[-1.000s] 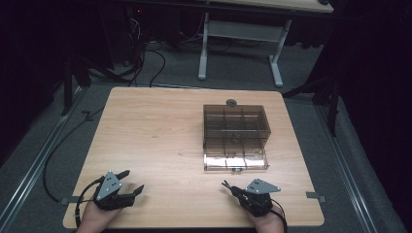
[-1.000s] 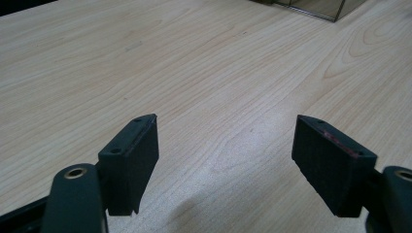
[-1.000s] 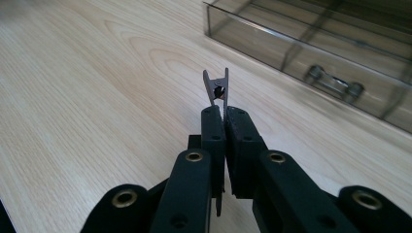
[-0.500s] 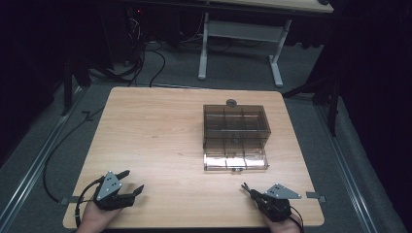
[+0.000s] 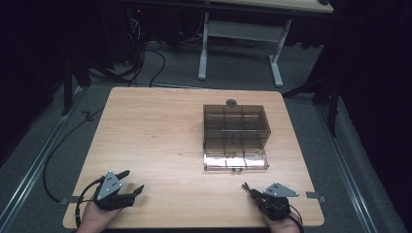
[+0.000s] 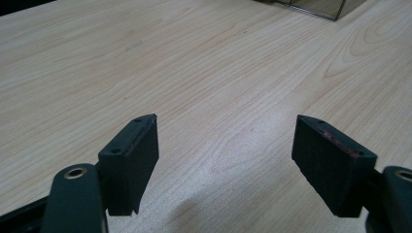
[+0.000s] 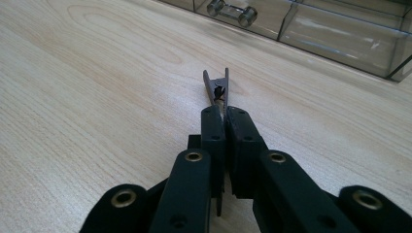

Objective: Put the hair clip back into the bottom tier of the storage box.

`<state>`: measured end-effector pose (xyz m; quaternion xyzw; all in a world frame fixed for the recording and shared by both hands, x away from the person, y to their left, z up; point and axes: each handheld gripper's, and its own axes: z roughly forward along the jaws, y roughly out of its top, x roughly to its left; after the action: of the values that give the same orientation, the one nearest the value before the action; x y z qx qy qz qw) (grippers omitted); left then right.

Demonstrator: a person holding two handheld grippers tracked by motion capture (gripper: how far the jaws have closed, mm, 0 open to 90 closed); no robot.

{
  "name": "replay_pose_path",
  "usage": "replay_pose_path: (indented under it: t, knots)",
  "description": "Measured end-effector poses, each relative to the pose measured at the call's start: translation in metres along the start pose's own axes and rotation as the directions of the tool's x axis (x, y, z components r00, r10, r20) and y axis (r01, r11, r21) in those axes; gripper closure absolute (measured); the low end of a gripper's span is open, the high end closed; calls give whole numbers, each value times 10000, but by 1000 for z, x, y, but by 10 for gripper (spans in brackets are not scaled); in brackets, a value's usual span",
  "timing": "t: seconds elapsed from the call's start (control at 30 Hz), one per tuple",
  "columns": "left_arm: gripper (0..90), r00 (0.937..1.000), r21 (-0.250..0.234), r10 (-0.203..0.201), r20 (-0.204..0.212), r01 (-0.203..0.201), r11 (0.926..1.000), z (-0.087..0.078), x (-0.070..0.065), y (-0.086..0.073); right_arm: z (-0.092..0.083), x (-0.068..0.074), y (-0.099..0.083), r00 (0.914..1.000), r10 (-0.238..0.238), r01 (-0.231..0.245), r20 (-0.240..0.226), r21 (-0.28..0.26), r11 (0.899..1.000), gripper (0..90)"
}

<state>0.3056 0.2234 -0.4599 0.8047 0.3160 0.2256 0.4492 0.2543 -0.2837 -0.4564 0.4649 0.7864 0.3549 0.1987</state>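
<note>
A clear brown compartment box point(image 5: 235, 124) stands right of the table's middle, and its bottom drawer point(image 5: 235, 159) is pulled out toward me. At the front right edge my right gripper point(image 5: 254, 194) is shut on a pair of thin tweezers point(image 7: 217, 86). The tweezers point at the drawer, and a small dark bit sits between their tips. The drawer's handle point(image 7: 232, 12) lies just beyond them. My left gripper point(image 5: 134, 179) rests at the front left, open, with bare wood between its pads point(image 6: 138, 145).
The wooden table point(image 5: 155, 131) has a small round grey object point(image 5: 231, 103) behind the box. A corner of the box point(image 6: 316, 6) shows at the top of the left gripper view. White table legs and cables stand on the dark floor beyond.
My right gripper has slid a little to the right along the front edge with the tweezers. The left gripper has kept still.
</note>
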Motion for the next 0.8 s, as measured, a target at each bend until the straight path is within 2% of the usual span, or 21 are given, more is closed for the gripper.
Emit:
replay_pose_path:
  t: [0.2,0.27,0.4,0.5,0.6,0.8]
  knots:
    - [256,10000,8,0,4,0,10000,0,0,0,0,0,-1,10000,68,-68,-61,-31,10000,863]
    - [256,10000,-3,-1,-2,1,10000,0,0,0,0,0,0,9999,107,-107,-32,-26,9999,837]
    - [256,10000,4,0,-12,0,10000,0,0,0,-6,-2,4,9992,344,-352,-208,-412,9985,813]
    - [256,10000,14,-3,-10,3,10000,0,0,0,-8,-2,9,9990,439,-442,-62,-619,9971,868]
    - [256,10000,8,0,-22,0,10000,0,0,0,-3,-3,13,9990,438,-433,98,-507,9978,899]
    - [256,10000,29,4,-3,-4,10000,0,0,0,3,0,15,9995,237,-230,226,-322,9992,900]
